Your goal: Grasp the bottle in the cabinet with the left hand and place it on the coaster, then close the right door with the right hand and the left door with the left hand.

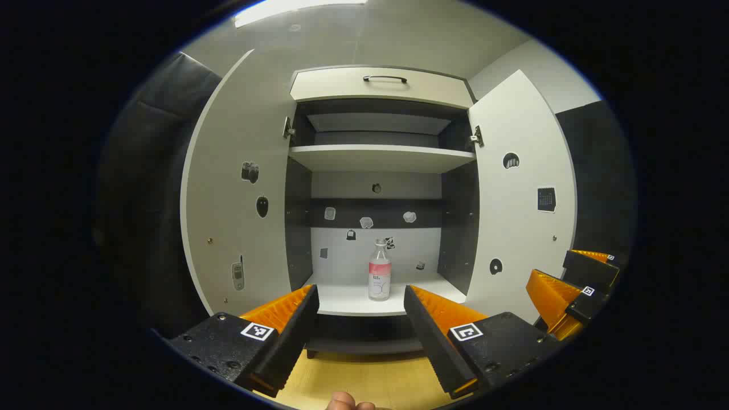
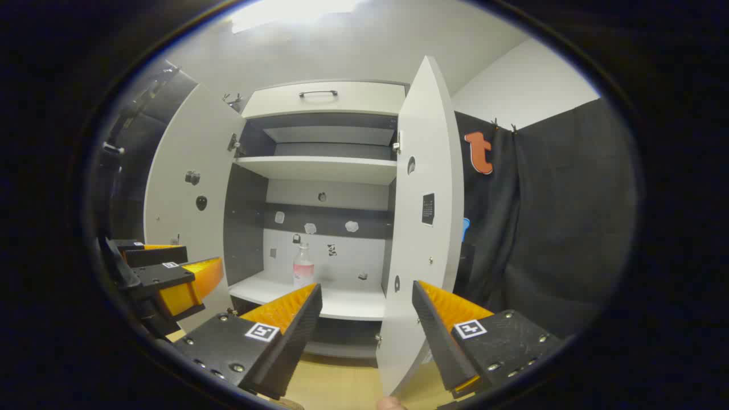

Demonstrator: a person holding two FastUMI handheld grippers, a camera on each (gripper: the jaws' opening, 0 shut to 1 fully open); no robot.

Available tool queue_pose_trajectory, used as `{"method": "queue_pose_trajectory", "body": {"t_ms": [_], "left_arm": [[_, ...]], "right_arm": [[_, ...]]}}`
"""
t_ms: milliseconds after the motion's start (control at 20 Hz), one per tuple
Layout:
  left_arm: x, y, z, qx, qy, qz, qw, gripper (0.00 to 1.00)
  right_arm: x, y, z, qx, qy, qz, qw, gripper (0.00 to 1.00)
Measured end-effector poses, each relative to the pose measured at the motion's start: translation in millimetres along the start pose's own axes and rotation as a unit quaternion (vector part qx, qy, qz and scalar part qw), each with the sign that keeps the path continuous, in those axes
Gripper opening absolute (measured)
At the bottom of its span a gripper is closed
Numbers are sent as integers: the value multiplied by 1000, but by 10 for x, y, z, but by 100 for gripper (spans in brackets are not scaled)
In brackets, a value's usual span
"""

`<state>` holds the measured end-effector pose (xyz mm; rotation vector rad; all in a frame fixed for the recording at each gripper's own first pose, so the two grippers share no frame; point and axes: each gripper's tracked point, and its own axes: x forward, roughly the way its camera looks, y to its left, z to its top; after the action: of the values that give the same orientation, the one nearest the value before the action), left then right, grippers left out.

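Reaching for the clear plastic bottle with a pink label is the step in hand: it stands upright near the front edge of the white lower shelf of the cabinet. The left gripper is open, well apart from it; it should go forward around it. The right gripper is open too.

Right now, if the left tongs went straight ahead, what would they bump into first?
Probably the bottle. It stands upright on the cabinet's lower shelf, lined up between the open left tongs. It looks farther off, with nothing between.
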<state>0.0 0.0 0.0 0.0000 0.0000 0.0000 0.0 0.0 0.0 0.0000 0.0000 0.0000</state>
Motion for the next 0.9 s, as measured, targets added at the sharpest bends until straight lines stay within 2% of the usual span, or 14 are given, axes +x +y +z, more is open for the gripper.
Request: {"method": "queue_pose_trajectory", "body": {"t_ms": [50,150,400,750,900], "left_arm": [[17,3,9,2,-1,-2,1000,96],[36,5,1,5,0,-4,1000,96],[97,-7,-23,6,2,-13,1000,96],[177,29,-32,10,0,-14,1000,96],[333,28,-24,10,-3,-15,1000,96]], "right_arm": [[12,7,4,1,0,-2,1000,96],[10,16,-9,5,-1,-6,1000,94],[23,20,-16,8,-4,-15,1000,96],[67,67,-23,11,-7,-15,1000,94],[42,40,-5,11,-9,-19,1000,96]]}}
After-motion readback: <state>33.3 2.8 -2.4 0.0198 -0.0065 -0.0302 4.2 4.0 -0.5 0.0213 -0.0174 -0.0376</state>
